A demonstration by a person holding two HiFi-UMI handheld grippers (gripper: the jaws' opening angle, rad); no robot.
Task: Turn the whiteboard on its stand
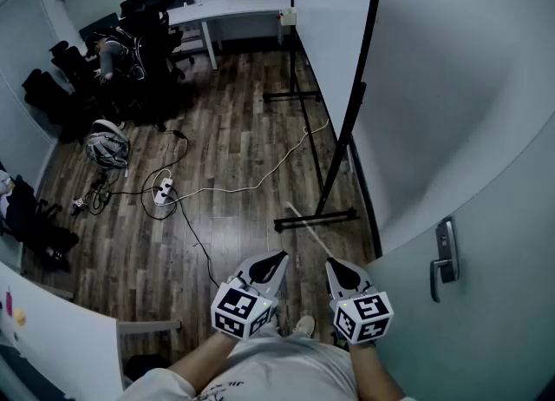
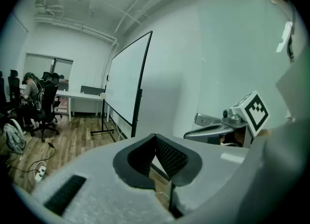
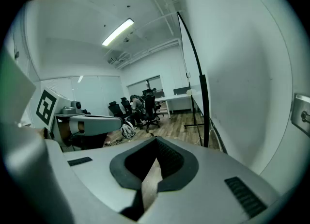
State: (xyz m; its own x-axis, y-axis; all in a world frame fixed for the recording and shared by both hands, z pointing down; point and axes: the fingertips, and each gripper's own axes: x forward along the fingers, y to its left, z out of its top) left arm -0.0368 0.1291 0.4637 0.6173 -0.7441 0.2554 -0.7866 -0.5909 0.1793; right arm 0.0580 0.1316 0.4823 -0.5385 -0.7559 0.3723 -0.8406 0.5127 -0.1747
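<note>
Head view: we hold both tools low by our body. The left gripper [image 1: 276, 259] and right gripper [image 1: 333, 266] are grey plastic with black-and-white marker cubes, tips forward, and neither touches anything. The whiteboard [image 1: 334, 35] stands ahead on the right, close along the wall. It is a smooth white panel in a thin black metal frame, and its black stand foot [image 1: 316, 217] lies flat on the floor [image 1: 225, 226] of dark wood planks. A white cable [image 1: 251, 184] runs loose across the planks, and a metal door handle [image 1: 444, 256] is on the near right. Left gripper view: the jaws of the left gripper [image 2: 155, 136] meet at the tips, black ribbed pads in a V, with nothing between them. The whiteboard [image 2: 125, 80] is well apart and upright. Right gripper view: the jaws of the right gripper [image 3: 156, 140] are fully together and empty, with the same ribbed pads. The whiteboard [image 3: 205, 106] shows almost edge-on beside the wall.
</note>
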